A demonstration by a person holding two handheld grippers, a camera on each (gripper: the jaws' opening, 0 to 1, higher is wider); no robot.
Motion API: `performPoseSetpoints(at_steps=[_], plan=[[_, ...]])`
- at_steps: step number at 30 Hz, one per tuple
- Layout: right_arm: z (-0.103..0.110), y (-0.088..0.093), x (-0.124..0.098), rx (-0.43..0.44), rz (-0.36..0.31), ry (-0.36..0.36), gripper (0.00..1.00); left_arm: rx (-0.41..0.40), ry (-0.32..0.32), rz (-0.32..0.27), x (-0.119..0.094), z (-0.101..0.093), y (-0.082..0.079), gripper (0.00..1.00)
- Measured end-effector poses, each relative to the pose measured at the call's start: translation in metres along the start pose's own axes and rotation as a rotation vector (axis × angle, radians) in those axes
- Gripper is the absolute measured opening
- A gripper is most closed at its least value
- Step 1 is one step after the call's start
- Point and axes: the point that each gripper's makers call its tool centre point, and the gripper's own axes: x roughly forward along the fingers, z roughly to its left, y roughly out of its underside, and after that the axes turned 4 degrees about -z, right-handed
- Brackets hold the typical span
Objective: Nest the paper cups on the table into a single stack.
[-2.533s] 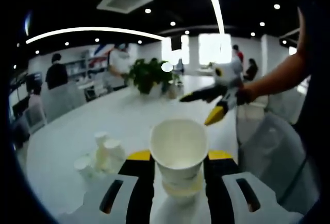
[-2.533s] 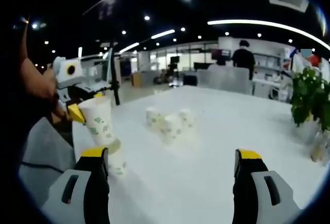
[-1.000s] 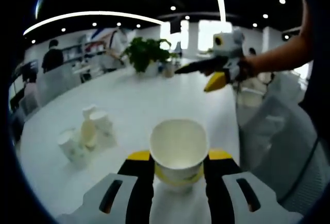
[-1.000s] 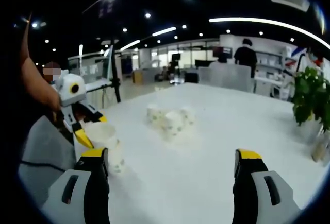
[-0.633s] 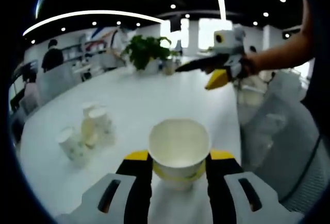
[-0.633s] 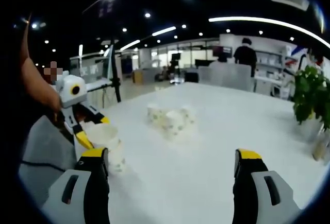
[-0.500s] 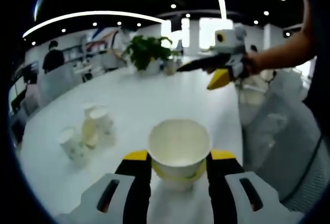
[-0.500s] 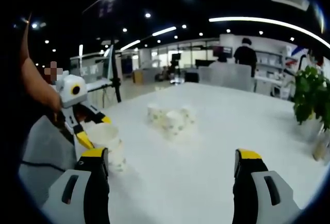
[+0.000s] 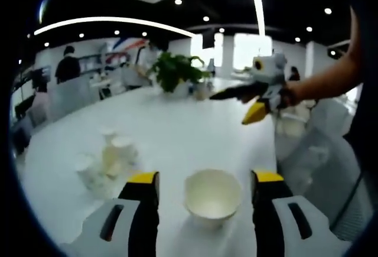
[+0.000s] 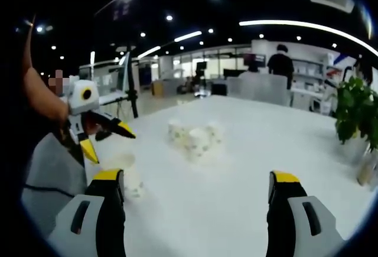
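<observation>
The stacked cup (image 9: 212, 197) stood on the white table (image 9: 177, 133) between the left gripper's (image 9: 204, 181) wide-spread jaws, touching neither. Loose paper cups (image 9: 106, 159) clustered farther left. The right gripper (image 10: 198, 180) was wide apart and empty, the stack (image 10: 125, 174) just beside its left jaw.

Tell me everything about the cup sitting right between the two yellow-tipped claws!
The stacked cup is white and looks like paper, with a round rolled rim and an empty inside. It stands upright, mouth up, on the white table, near the edge. The left gripper has its jaws spread on either side, not touching it. In the right gripper view it shows a faint green print and sits nested on another cup.
</observation>
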Motion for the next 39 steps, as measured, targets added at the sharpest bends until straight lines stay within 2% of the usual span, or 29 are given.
performPoseSetpoints(at_steps=[5, 12, 20, 24, 30, 39], plan=[[-0.004, -0.007, 0.001, -0.006, -0.011, 0.004, 1.00, 0.003, -0.033, -0.041, -0.011, 0.017, -0.019, 0.69], [-0.004, -0.013, 0.003, -0.034, -0.018, -0.009, 1.00, -0.017, -0.140, -0.068, -0.031, 0.052, -0.030, 0.77], [-0.007, -0.016, 0.006, -0.048, -0.014, -0.019, 1.00, -0.041, -0.255, -0.063, -0.065, 0.086, -0.023, 0.84], [-0.009, -0.014, 0.008, -0.050, -0.007, -0.021, 1.00, -0.054, -0.290, -0.044, -0.078, 0.095, -0.016, 0.86], [-0.009, -0.016, 0.009, -0.029, -0.028, -0.026, 1.00, -0.089, -0.323, -0.020, -0.090, 0.100, -0.001, 0.98], [-0.018, -0.010, 0.008, -0.047, -0.011, -0.006, 1.00, -0.099, -0.351, -0.002, -0.103, 0.103, 0.014, 0.98]])
